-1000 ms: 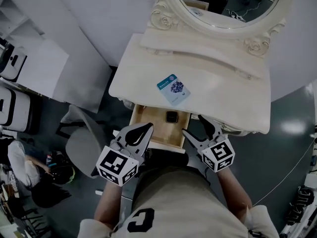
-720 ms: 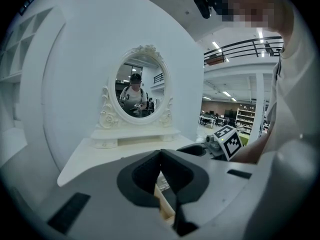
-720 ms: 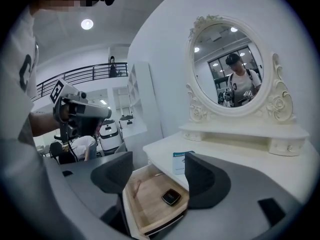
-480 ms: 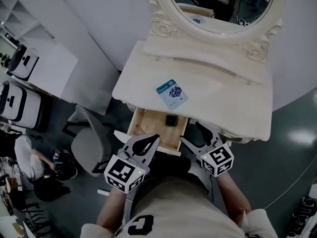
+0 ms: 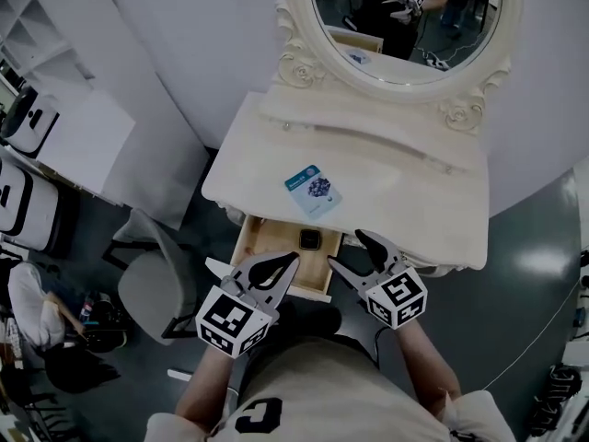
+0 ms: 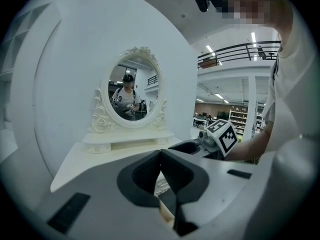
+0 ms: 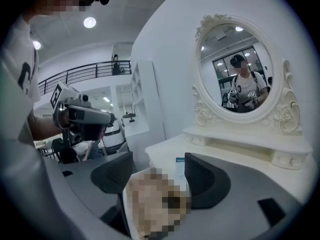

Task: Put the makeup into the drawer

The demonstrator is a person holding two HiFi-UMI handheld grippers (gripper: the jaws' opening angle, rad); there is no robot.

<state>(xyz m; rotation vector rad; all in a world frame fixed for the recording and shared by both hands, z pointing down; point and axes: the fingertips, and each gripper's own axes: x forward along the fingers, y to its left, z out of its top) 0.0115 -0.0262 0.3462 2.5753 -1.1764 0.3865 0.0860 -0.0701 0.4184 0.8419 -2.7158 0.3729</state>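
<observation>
Under the front edge of the bench [image 5: 405, 201] the drawer [image 5: 267, 244] stands pulled out. A dark square case [image 5: 310, 239] lies on the drawer's floor near its back. A flat blue-and-white makeup packet [image 5: 313, 191] lies on the bench just behind the drawer, untouched by either gripper. The left gripper [image 5: 293, 259] hovers over the drawer's front wall. Its jaws meet at the tips with nothing between them. The right gripper [image 5: 348, 250] hangs at the drawer's right front corner, near the dark case but apart from it. Its jaws are spread wide and hold nothing. An oval mirror [image 5: 405, 17] in a carved cream frame rises well behind the drawer, at the back of the bench.
</observation>
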